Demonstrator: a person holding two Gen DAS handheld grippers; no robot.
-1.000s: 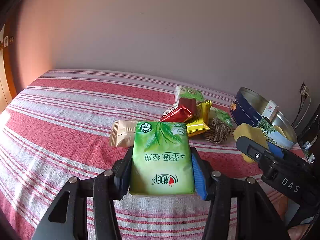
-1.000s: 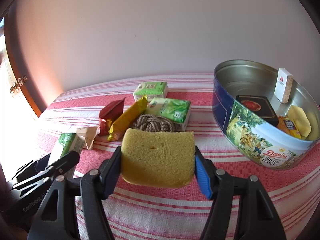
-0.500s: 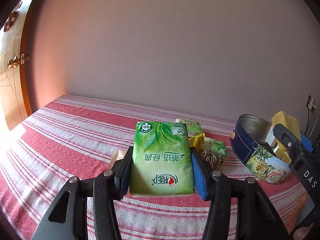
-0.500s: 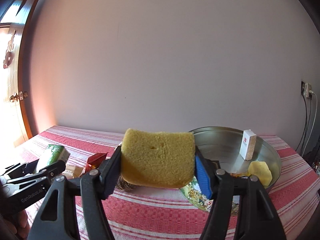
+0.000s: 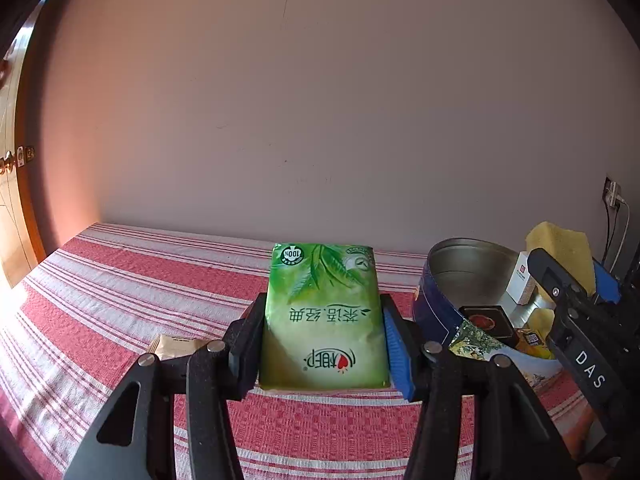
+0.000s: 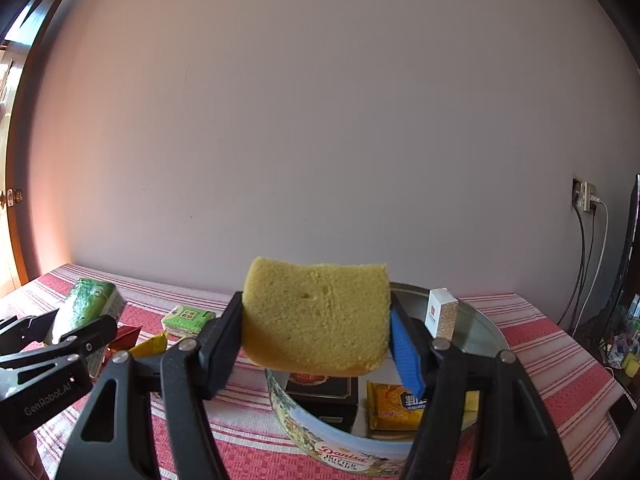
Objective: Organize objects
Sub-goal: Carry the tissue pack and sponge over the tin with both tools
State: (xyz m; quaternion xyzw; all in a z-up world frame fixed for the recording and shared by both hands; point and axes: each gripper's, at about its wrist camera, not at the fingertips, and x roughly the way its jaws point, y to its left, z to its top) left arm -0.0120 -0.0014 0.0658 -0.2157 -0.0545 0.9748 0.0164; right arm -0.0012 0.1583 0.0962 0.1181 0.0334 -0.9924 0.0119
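My left gripper [image 5: 322, 344] is shut on a green tissue pack [image 5: 324, 312] and holds it above the striped cloth, left of the round blue cookie tin [image 5: 436, 312]. My right gripper [image 6: 316, 344] is shut on a yellow sponge [image 6: 316, 316] and holds it over the tin [image 6: 340, 452]. The tin holds a black box [image 6: 324, 396], a yellow snack packet [image 6: 394, 404] and a white box [image 6: 440, 312]. The sponge also shows in the left wrist view [image 5: 560, 252], and the left gripper's tissue pack shows in the right wrist view [image 6: 86, 308].
On the red-and-white striped cloth [image 5: 120, 280] lie a beige packet [image 5: 176, 346], a second green tissue pack [image 6: 188, 318], a red packet [image 6: 126, 336] and a yellow packet [image 6: 154, 344]. A wall stands behind. A socket with cables [image 6: 586, 200] is at right.
Both grippers have lifted with their loads and tilted up. The right gripper moved the sponge from beside the tin to above it. The left gripper moved right, closer to the tin.
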